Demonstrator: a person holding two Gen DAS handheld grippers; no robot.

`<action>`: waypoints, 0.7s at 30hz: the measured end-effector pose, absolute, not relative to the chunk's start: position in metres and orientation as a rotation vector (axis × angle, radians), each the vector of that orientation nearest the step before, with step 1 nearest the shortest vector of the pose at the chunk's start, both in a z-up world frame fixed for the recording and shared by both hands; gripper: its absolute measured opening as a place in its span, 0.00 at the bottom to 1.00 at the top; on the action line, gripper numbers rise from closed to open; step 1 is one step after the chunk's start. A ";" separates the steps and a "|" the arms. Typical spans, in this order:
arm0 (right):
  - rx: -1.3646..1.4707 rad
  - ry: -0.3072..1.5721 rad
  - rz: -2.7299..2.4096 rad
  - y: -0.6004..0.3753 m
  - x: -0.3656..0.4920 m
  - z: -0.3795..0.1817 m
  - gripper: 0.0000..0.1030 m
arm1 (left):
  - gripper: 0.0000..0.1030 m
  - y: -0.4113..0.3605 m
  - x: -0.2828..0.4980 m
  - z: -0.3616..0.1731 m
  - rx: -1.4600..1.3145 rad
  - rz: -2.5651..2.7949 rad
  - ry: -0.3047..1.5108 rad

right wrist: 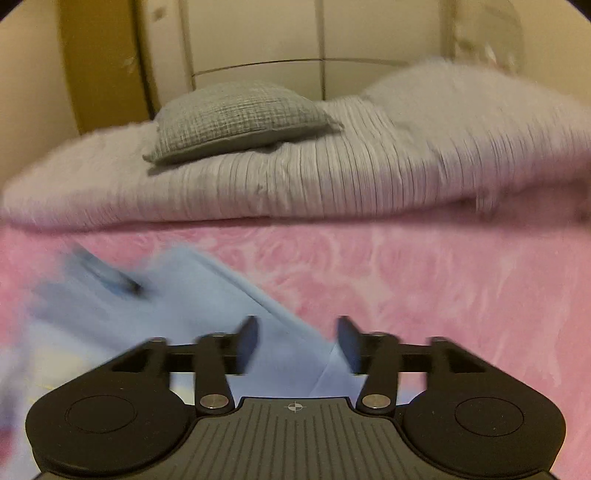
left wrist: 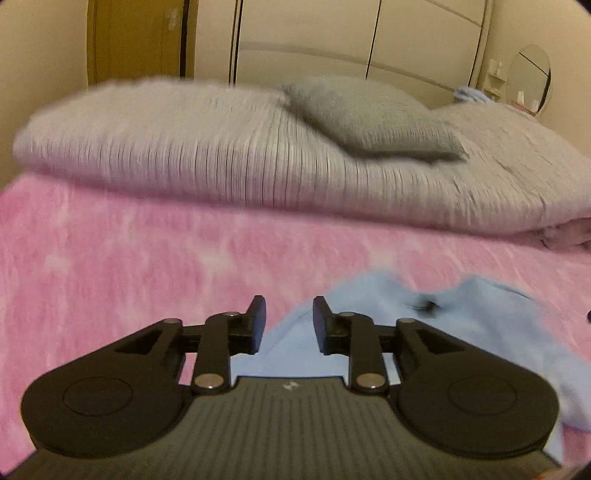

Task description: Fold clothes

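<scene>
A light blue garment [left wrist: 461,325] lies on the pink blanket [left wrist: 129,258], at the lower right of the left wrist view. It has a small dark mark near its collar. My left gripper [left wrist: 289,323] is open over the garment's left edge, with nothing between the jaws. In the right wrist view the same blue garment [right wrist: 192,310] lies at the lower left, blurred. My right gripper [right wrist: 297,343] is open over the garment's right edge, empty.
A folded grey ribbed duvet [left wrist: 221,158] lies across the far side of the bed with a grey cushion [left wrist: 369,118] on top. Cream wardrobe doors [left wrist: 351,33] stand behind. A round mirror [left wrist: 530,79] hangs at the far right.
</scene>
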State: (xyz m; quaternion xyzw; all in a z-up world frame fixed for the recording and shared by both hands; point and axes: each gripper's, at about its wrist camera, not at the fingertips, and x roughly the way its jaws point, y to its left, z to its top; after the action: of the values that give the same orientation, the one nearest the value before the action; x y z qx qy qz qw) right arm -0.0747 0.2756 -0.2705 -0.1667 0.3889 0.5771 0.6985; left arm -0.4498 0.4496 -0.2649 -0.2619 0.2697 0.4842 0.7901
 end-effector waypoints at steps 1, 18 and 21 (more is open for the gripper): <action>-0.339 0.910 1.273 0.274 -0.073 -0.270 0.56 | 0.23 0.438 -0.460 -0.273 -0.622 1.019 0.602; -0.080 1.609 0.960 0.075 -0.173 -0.349 0.13 | 0.21 0.269 -0.545 -0.348 -1.209 0.969 0.751; -0.081 1.514 1.046 0.079 -0.174 -0.328 0.06 | 0.21 0.272 -0.543 -0.345 -1.195 0.952 0.734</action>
State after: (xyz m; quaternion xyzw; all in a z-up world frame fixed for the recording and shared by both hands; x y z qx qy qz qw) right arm -0.1736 0.0786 -0.3283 -0.0350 0.6543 0.4522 0.6052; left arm -0.5432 0.2720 -0.3451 -0.5285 0.3246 0.4211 0.6618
